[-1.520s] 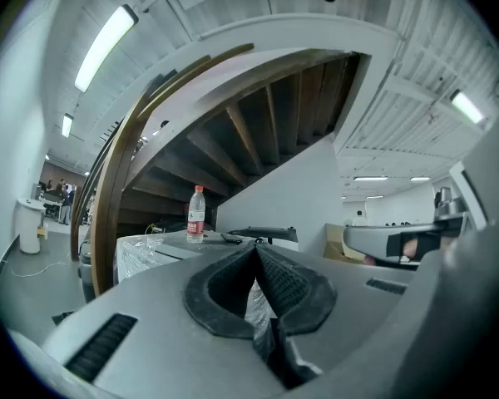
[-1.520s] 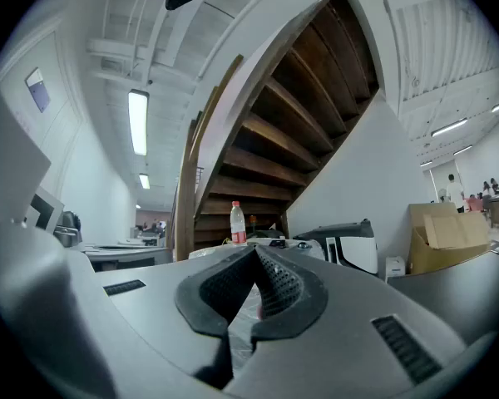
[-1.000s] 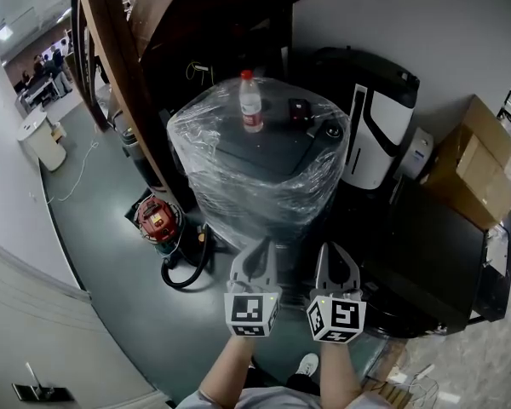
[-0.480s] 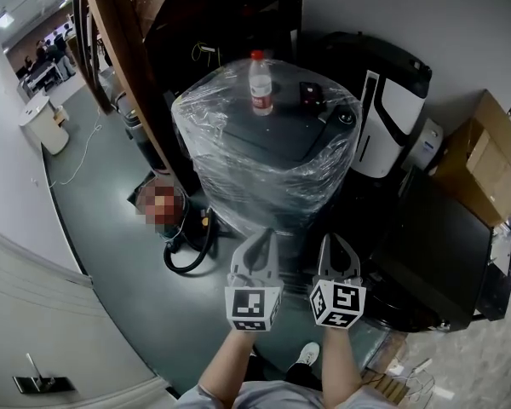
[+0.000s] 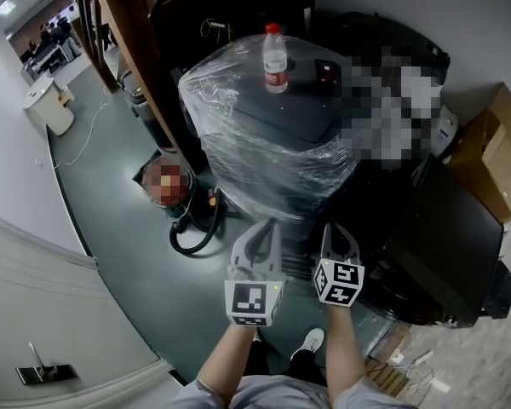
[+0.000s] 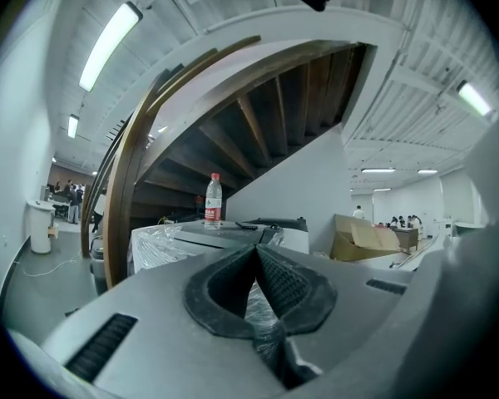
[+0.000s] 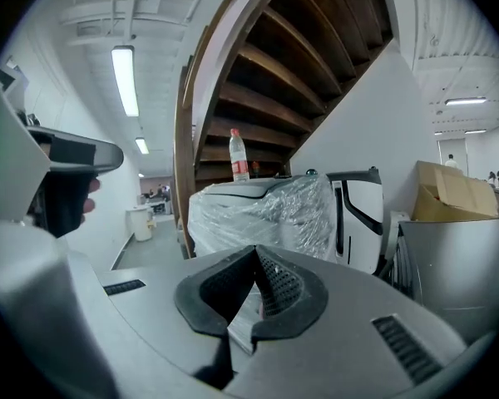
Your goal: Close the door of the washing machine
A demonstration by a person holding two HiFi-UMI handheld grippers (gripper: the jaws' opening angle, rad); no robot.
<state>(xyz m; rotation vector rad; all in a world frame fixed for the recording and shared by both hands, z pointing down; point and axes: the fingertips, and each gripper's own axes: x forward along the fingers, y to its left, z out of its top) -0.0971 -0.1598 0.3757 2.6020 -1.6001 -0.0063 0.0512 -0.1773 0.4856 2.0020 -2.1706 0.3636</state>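
Left claw and right claw hang side by side in front of the person, both pointing at the washing machine and stopping short of its near side. Each claw is clenched, the dark ribbed pads meeting at the tips with nothing between them. Clear film wraps the washing machine from top to sides. It stands under a wooden staircase, straight ahead of both claws. Its dark lid lies flat on top beneath the film. A water bottle with a red cap stands upright on the far part of the lid. A black hose curls on the floor to the left of the machine, and a cardboard box sits well off to the right.
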